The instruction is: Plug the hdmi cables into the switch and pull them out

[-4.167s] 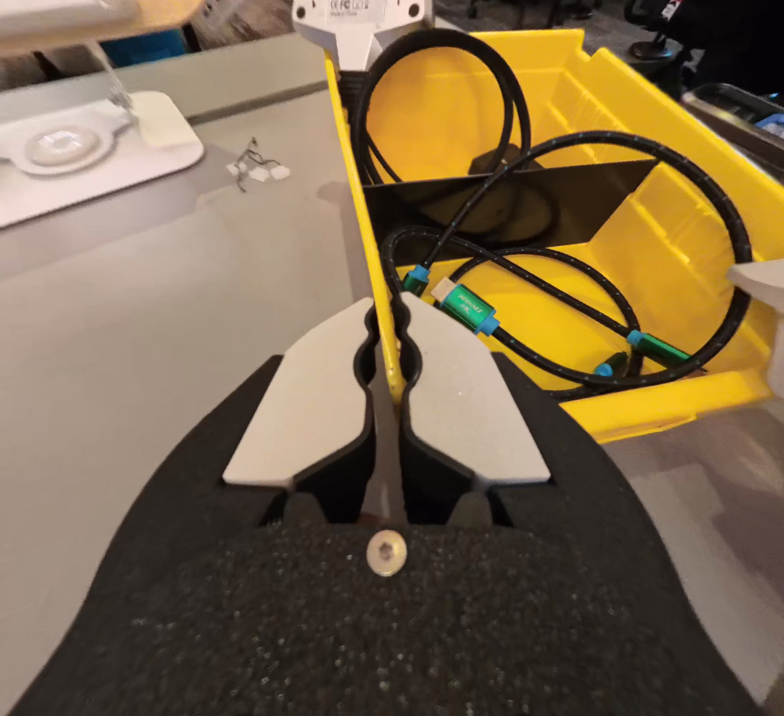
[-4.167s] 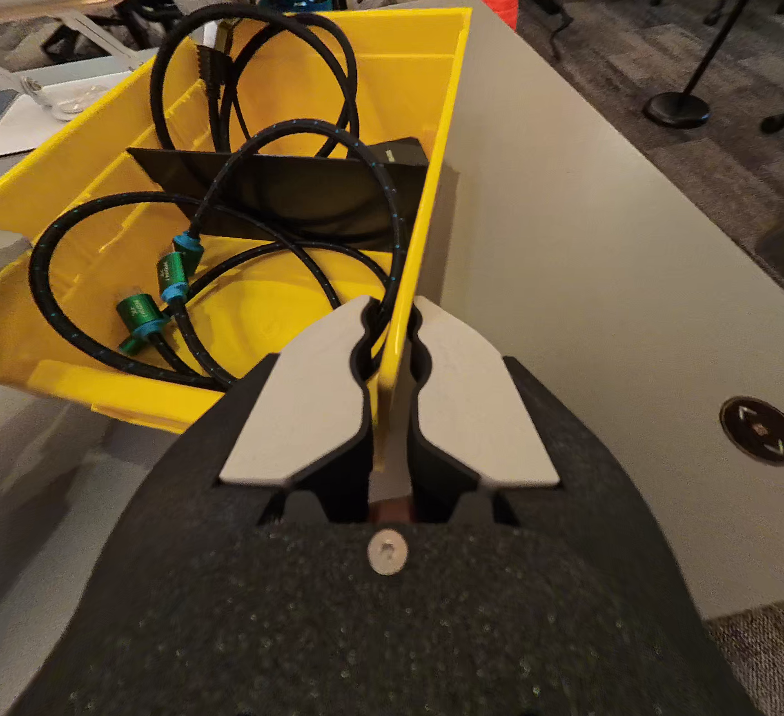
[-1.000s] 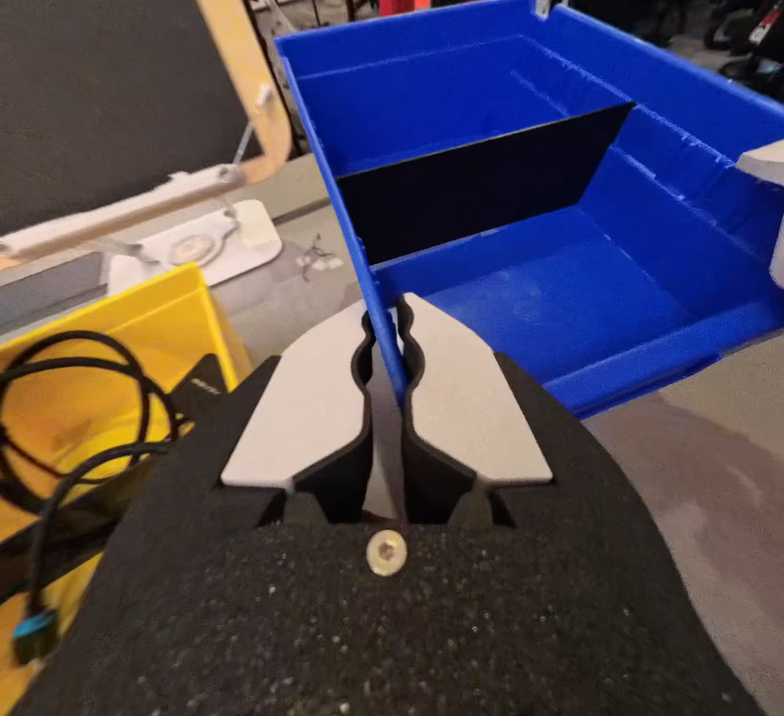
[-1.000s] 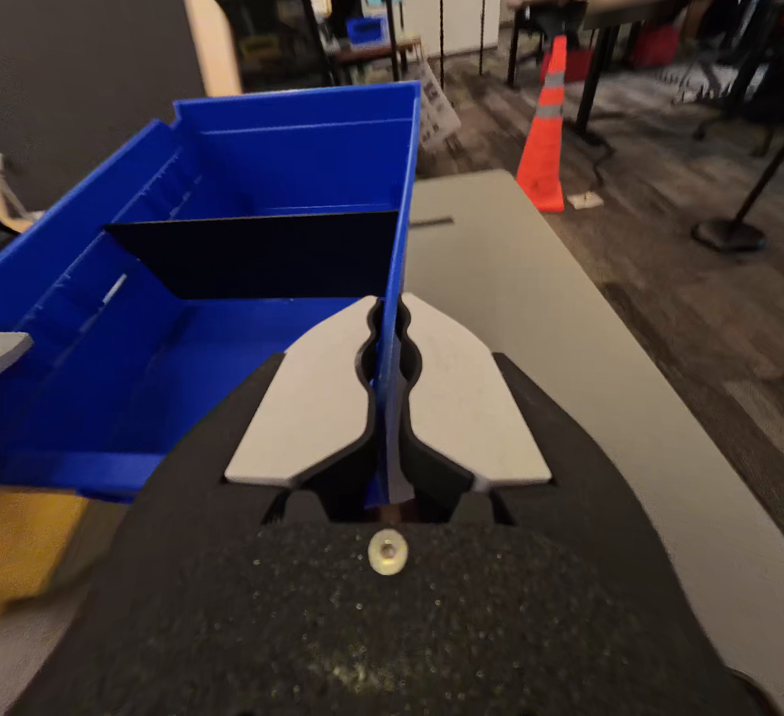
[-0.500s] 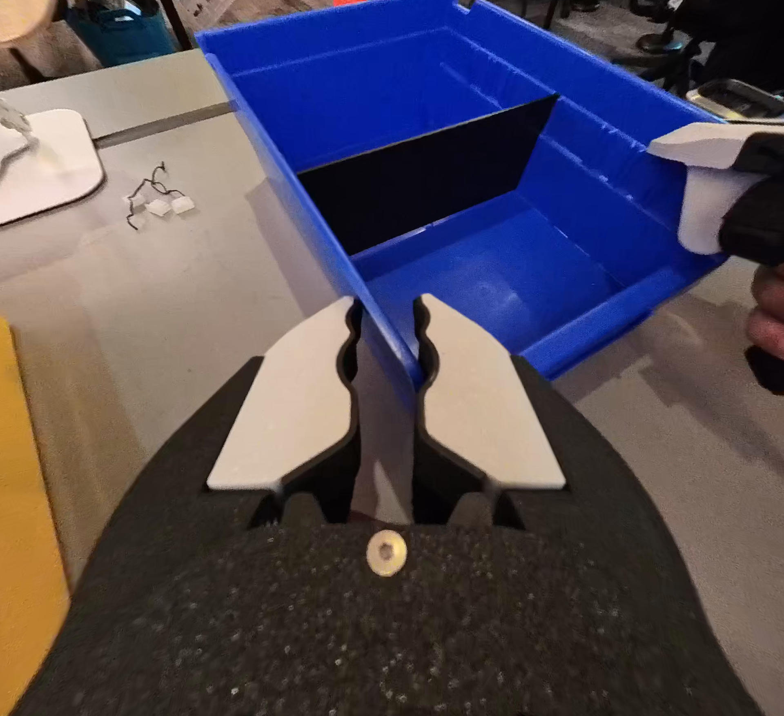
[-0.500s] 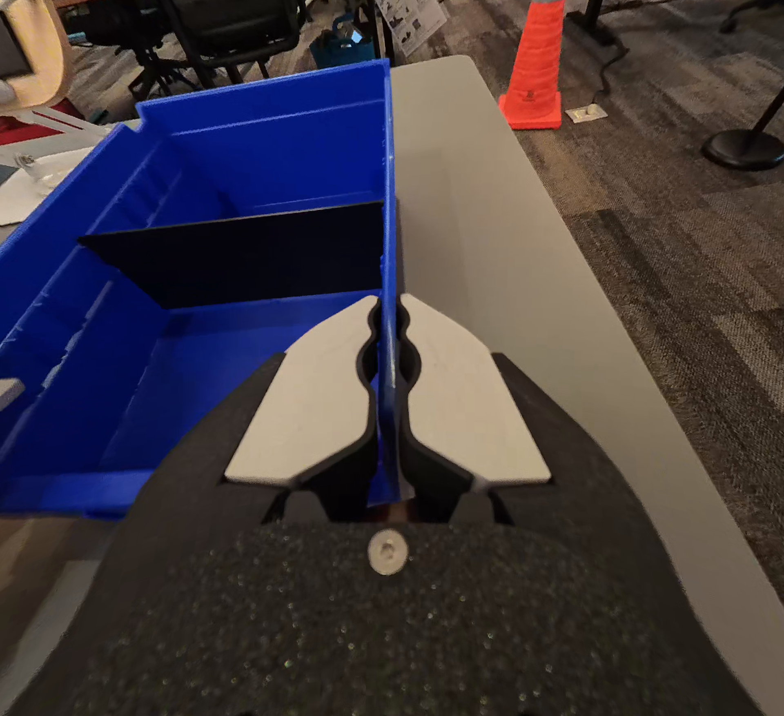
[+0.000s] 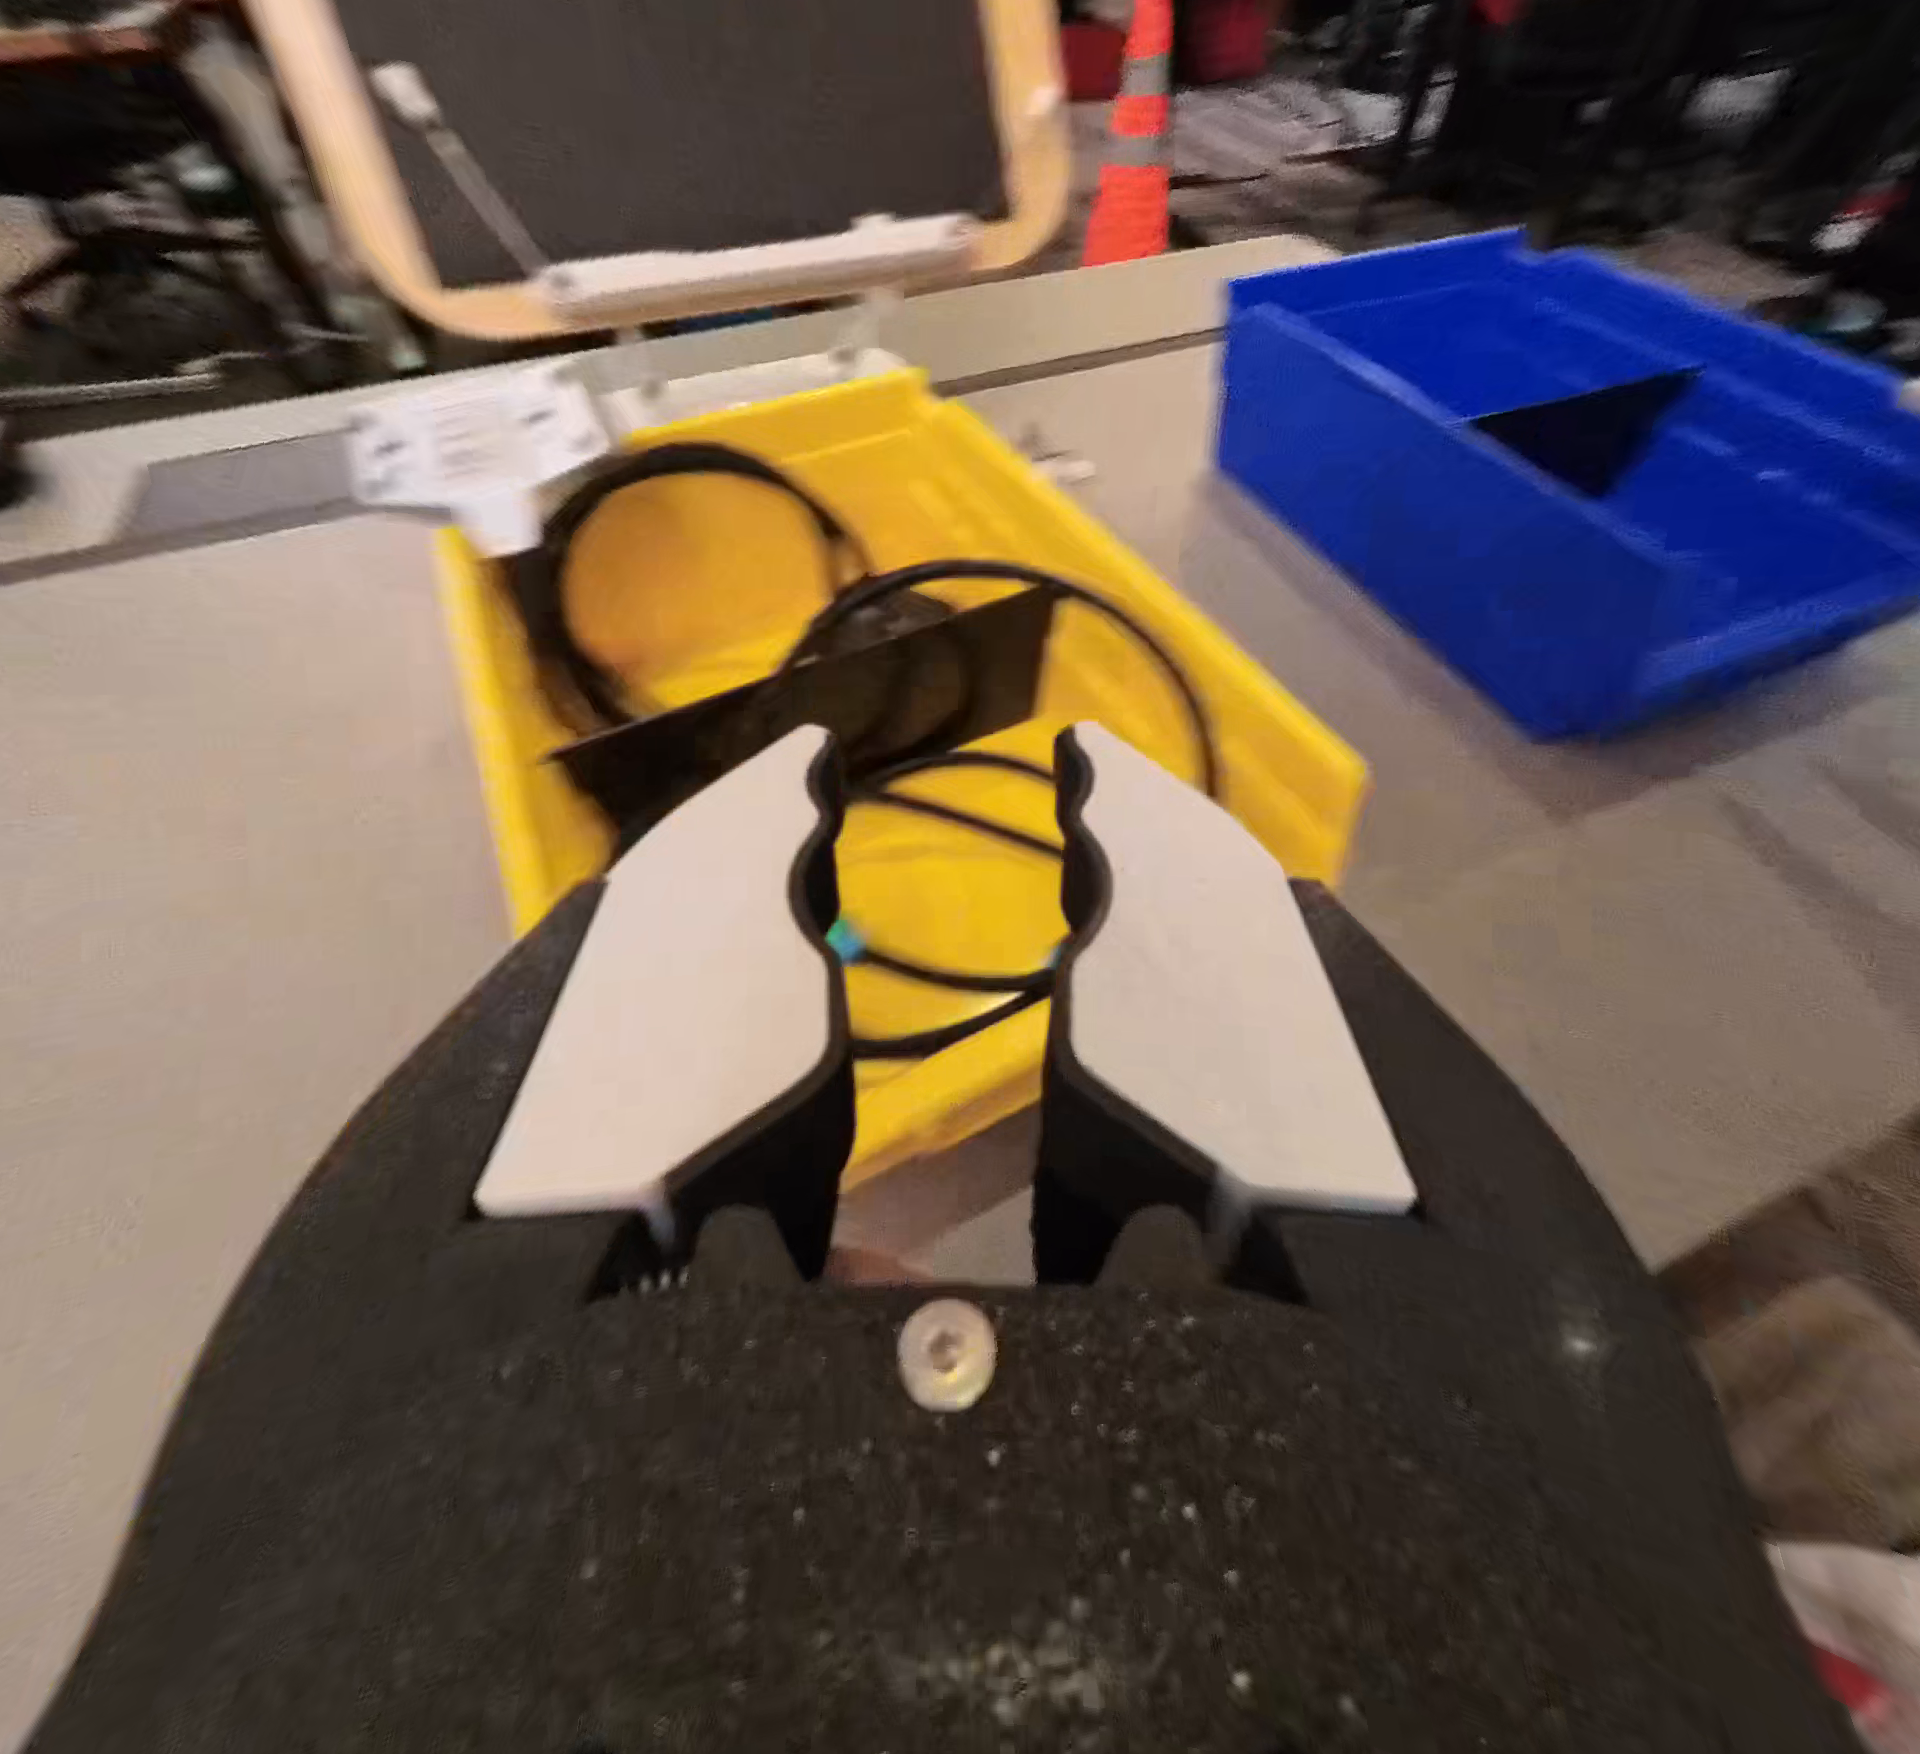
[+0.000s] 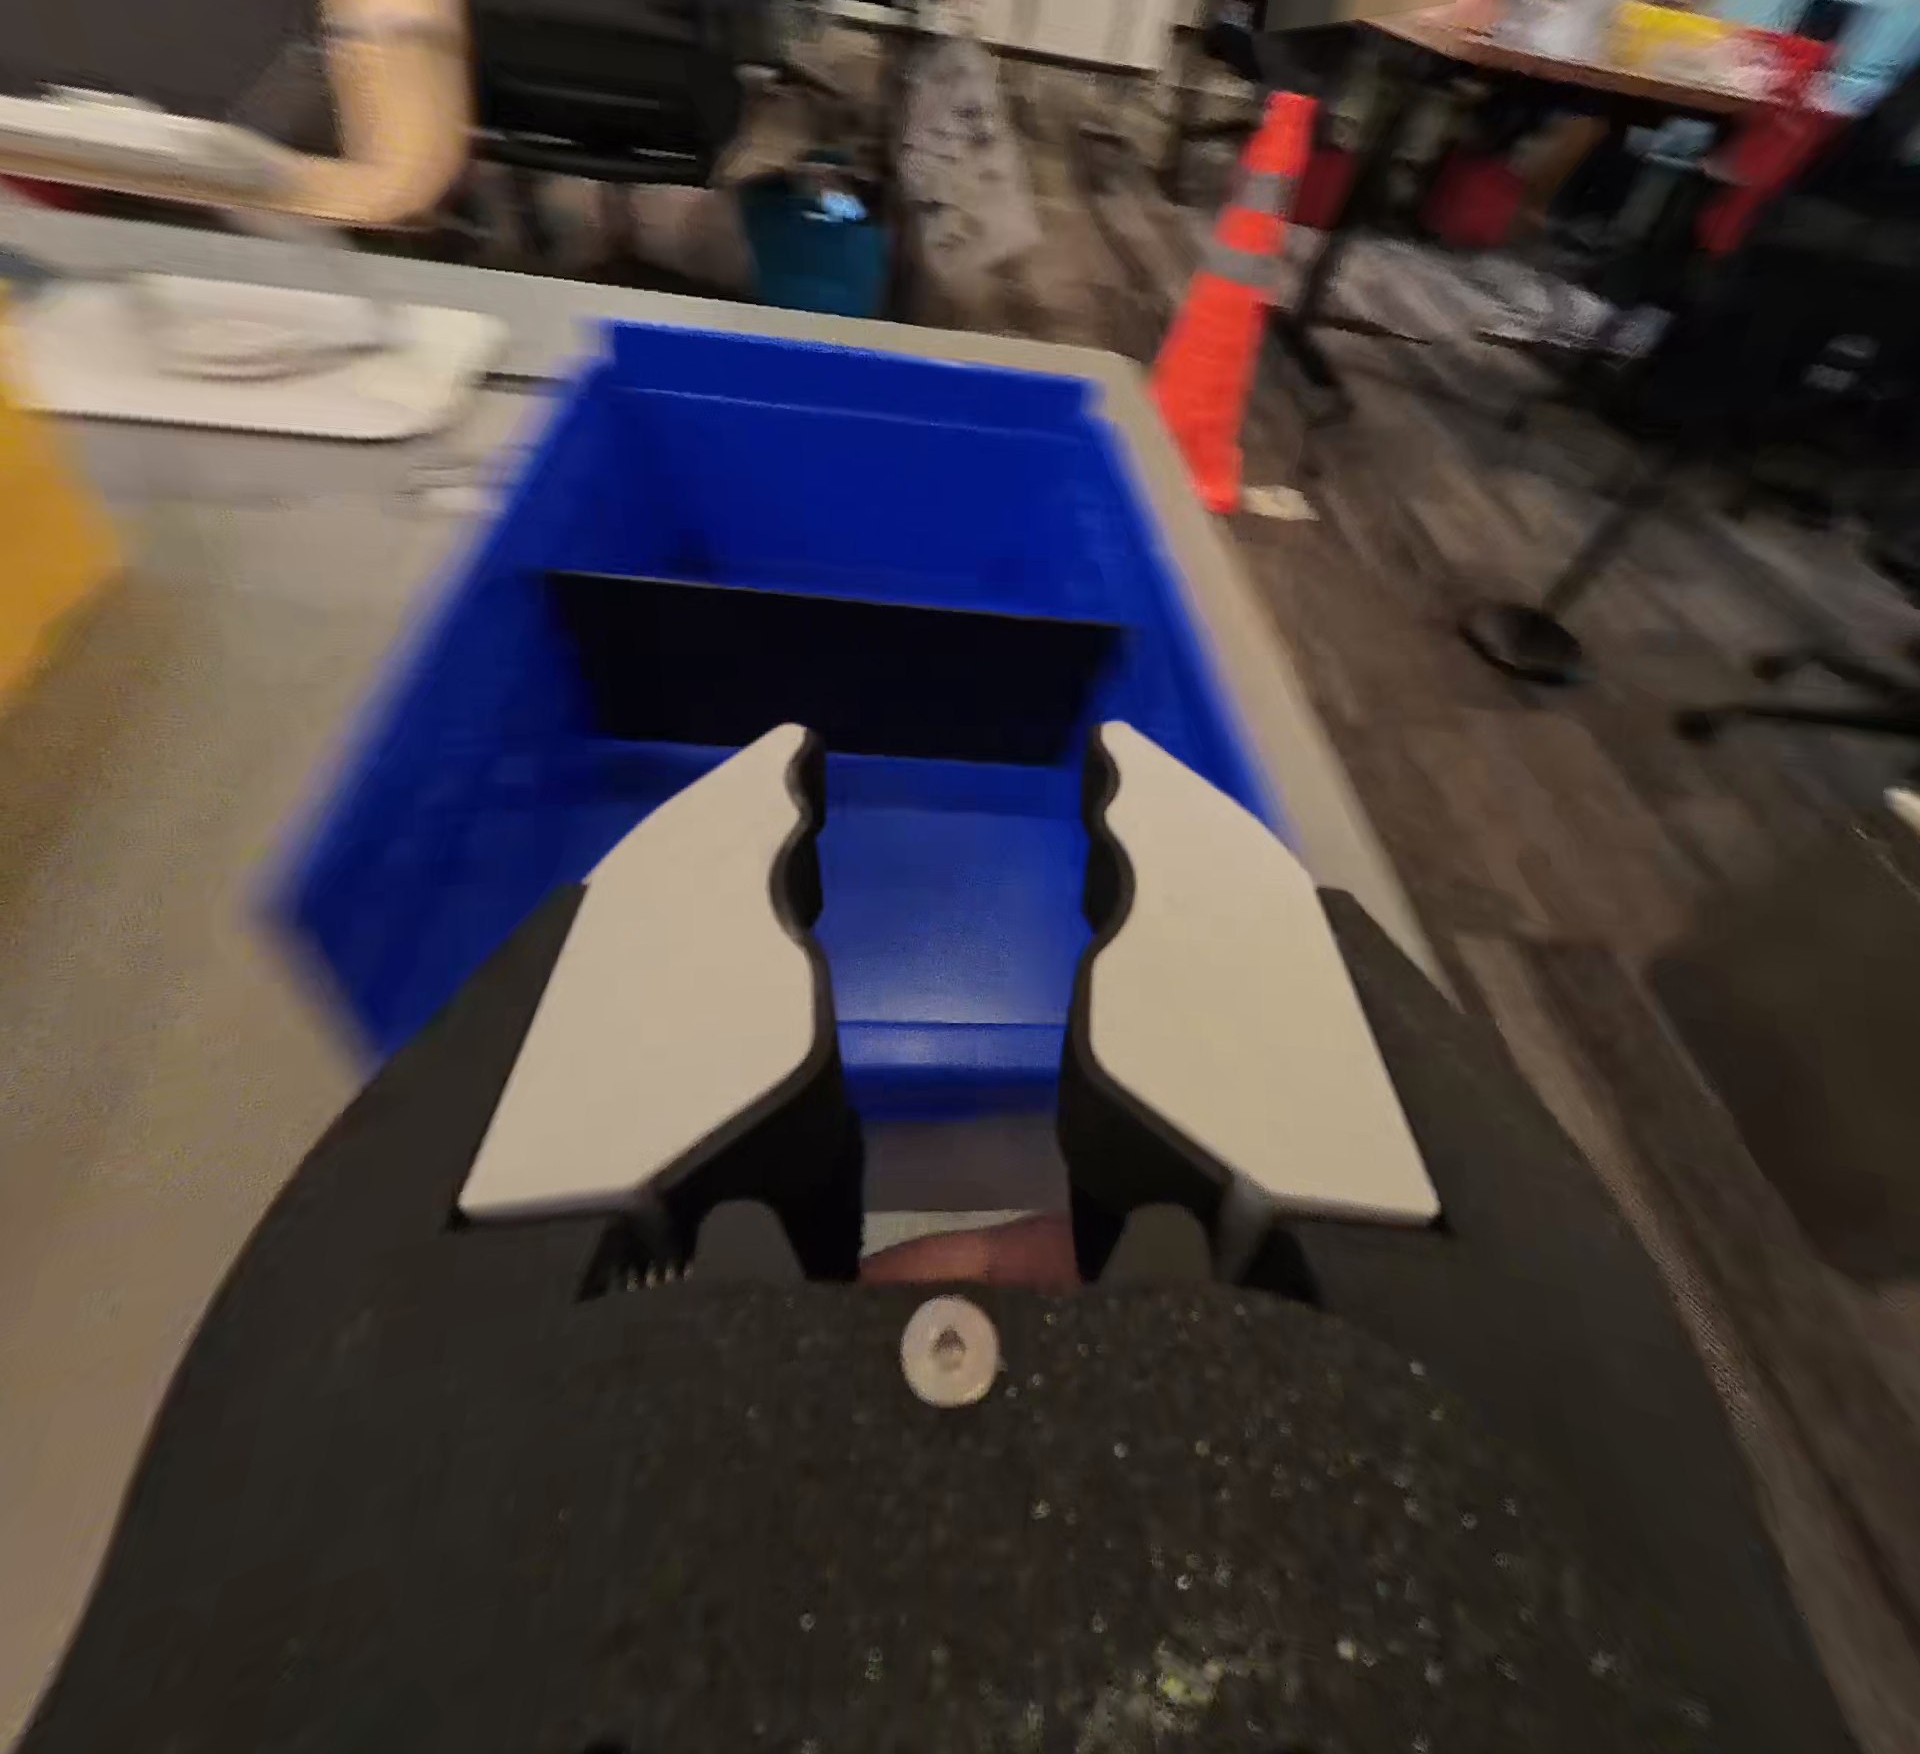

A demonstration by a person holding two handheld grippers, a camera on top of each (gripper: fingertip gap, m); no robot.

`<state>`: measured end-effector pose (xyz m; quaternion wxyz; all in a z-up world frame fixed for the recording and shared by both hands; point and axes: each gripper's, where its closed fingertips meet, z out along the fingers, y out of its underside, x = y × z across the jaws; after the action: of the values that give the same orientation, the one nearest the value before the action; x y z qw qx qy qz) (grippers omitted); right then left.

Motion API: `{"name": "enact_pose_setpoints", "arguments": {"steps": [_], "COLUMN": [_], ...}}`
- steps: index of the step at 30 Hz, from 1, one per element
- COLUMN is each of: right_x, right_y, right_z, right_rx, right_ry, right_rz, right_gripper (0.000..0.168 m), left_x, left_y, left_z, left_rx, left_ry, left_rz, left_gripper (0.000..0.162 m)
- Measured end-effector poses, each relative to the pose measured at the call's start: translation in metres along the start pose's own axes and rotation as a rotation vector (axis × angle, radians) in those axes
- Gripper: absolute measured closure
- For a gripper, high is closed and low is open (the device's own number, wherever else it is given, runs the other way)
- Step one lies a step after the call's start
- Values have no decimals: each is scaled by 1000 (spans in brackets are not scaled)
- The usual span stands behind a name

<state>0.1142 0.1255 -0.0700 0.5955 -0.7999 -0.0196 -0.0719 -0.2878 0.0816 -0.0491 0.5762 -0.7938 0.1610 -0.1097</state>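
- We see a grey table (image 7: 239,821) that carries everything; its far edge runs in front of a dark panel with a pale wooden frame (image 7: 665,42), and its right edge drops to a carpeted floor where an orange cone (image 8: 1231,302) stands.
- We see a blue bin (image 7: 1538,499) near the far right corner of the table, with a black divider (image 8: 831,665) across its middle; nothing shows in the parts of it that we can see.
- We see a yellow bin (image 7: 1278,748) left of the blue one and well apart from it, closer to the middle of the table, also crossed by a black divider (image 7: 810,696).
- We find the hdmi cables (image 7: 997,977) inside the yellow bin: black loops coil on both sides of the divider, and blue-tipped plug ends lie in the near compartment.
- We take the white boxy device (image 7: 468,447) at the far left corner of the yellow bin for the switch; the blur hides whether any cable is plugged into it.
- Our left claw (image 7: 940,754) hovers above the near compartment of the yellow bin, jaws spread wide and holding nothing.
- Our right claw (image 8: 951,748) hangs over the near end of the blue bin, jaws likewise wide apart and empty.
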Motion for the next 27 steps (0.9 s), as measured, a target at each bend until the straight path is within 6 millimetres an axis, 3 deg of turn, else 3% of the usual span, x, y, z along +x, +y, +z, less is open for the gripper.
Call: {"name": "enact_pose_setpoints", "arguments": {"steps": [2,4,6,7,9,11,12,16,19,22,27], "right_x": [-90,-189,-265,-291,-312,-317,-315,-317,-350,-407,-498], "right_y": [-7,-1,11,22,37,40,44,44,33,19,-2], "right_z": [-15,-32,-42,-43,-28,-17,-10,-7,-11,-8,13], "right_rx": [-15,-79,-112,-153,-198,-191,-208,-281,-244,-200,-144], "right_ry": [-271,-562,-722,-752,-665,-592,-537,-348,-349,-368,-377], "right_rz": [11,80,149,151,160,240,269,162,154,133,92], "right_gripper": [123,115,113,109,106,140,148,154,154,154,154], "left_x": [-61,-98,-105,-101,-91,-82,-78,-92,-137,-199,-293], "left_y": [25,58,74,76,87,100,107,104,105,101,85], "left_z": [-17,-21,-12,-5,11,24,29,25,13,3,-4], "left_rx": [-47,-138,-154,-156,-221,-274,-303,-281,-269,-221,-196], "left_ry": [-176,-263,-223,-187,-117,-64,-28,-48,-158,-228,-264], "left_rz": [7,11,-6,-33,-77,-99,-121,-134,-70,-136,-17], "left_gripper": [122,115,103,108,109,118,128,147,157,159,159]}}
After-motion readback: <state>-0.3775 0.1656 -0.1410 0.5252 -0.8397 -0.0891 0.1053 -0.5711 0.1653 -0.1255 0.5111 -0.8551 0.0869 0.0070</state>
